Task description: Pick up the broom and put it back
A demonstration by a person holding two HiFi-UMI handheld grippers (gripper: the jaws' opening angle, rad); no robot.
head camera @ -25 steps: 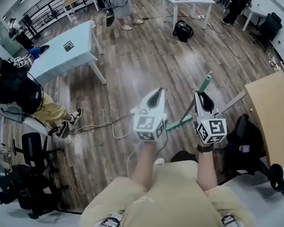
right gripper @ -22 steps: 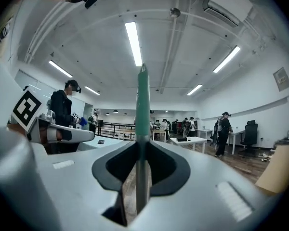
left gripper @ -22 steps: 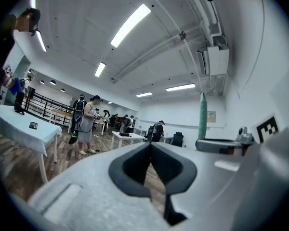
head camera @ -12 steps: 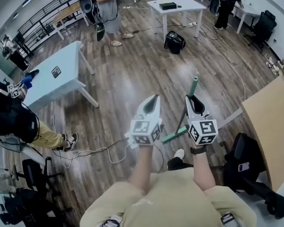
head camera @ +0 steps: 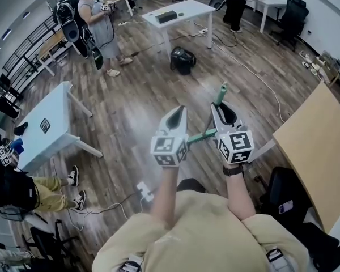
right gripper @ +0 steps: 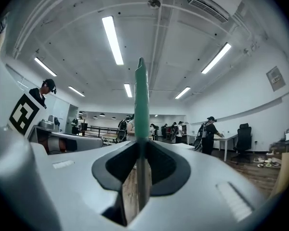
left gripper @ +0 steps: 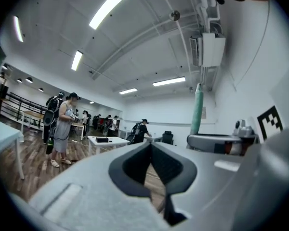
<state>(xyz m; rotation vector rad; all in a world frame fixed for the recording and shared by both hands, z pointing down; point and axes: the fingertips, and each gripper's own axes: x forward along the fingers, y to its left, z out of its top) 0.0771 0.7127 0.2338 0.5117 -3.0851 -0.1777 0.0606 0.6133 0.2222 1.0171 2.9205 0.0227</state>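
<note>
The picking up looks finished: the right gripper (head camera: pixel 217 107) has its jaws nearly together on the thin handle of the broom (head camera: pixel 220 94). In the right gripper view the green handle (right gripper: pixel 141 105) stands upright between the two pads and rises to 12 o'clock above them. In the head view the green top of the handle shows just past the jaw tips at 12 o'clock. A green part, probably the broom head, reaches out toward 8 o'clock, between the two grippers.

The left gripper (head camera: pixel 180 111) has its jaws together and nothing between them. It is held beside the right one, at its 9 o'clock, and does not touch the broom.

I judge the step in hand to be carrying the broom to its place. Which place this is I cannot tell from the views. The wooden floor (head camera: pixel 158 95) is open ahead, with a black bag (head camera: pixel 182 60) and a white table (head camera: pixel 178 13) toward 12 o'clock.

The next move calls for a firm grip with the handle upright, then resting the broom against a support before the jaws open
</note>
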